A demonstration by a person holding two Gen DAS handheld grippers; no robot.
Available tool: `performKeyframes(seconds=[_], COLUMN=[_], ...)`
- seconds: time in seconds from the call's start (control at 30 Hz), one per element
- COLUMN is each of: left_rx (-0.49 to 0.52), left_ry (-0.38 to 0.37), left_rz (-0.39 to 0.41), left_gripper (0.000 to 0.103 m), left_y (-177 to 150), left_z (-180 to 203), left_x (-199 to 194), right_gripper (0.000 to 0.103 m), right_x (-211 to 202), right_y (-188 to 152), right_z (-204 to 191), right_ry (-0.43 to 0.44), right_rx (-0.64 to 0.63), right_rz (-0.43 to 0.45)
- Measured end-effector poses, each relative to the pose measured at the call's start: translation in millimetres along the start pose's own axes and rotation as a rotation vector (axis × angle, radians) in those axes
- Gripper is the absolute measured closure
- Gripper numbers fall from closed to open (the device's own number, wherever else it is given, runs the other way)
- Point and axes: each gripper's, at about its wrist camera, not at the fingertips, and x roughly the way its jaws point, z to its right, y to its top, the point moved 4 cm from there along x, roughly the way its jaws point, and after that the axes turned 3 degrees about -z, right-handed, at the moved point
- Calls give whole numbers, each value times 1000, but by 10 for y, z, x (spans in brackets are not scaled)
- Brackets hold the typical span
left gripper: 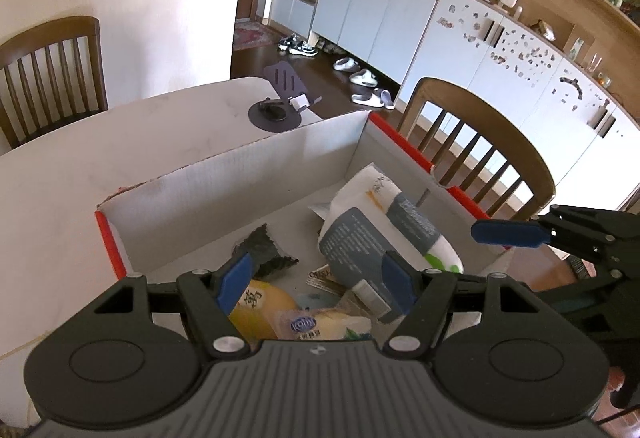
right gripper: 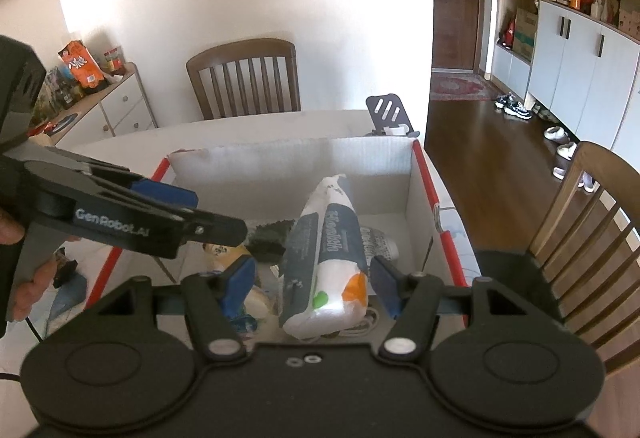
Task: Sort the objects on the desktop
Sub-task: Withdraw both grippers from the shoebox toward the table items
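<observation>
Left claw (left gripper: 316, 280): parted, grasping nothing, hovering tilted down over the box's near end.
Right claw (right gripper: 312, 288): spread apart and empty, pads clear of the tissue pack (right gripper: 326, 258) lying between and below them.
Box (left gripper: 236, 174): white cardboard with red edges, on the white surface (left gripper: 80, 142); near wall hidden behind both claw bodies.
Contents: tissue pack leans along the right side; a tube (left gripper: 360, 258), dark sponge (left gripper: 266, 250) and yellow packet (left gripper: 260, 304) lie partly covered; their print is unreadable.
Person: fingers (right gripper: 28, 290) wrap the left handle, cut off at the edge.
Phone stand (left gripper: 280, 94): beyond the box, partly behind its far wall.
</observation>
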Motion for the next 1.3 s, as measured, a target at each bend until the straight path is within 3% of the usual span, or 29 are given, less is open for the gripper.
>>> performKeyframes(seconds=[0.93, 0.97, 1.0, 1.3], left_rx=[25, 22, 21, 14], left_ry=[-87, -91, -94, -100], left_rz=[70, 73, 76, 111], left_gripper=[15, 11, 0, 0], left_y=[-525, -545, -566, -744], left_z=[-73, -90, -102, -241], left_x=[-646, -664, -685, -941], right_gripper=[26, 26, 26, 25], right_x=[-254, -265, -277, -416], right_y=[-85, -92, -98, -167], right_z=[-298, -316, -332, -530], right_ry=[-53, -57, -61, -90], right_rx=[35, 37, 38, 59], right_rz=[45, 46, 48, 66])
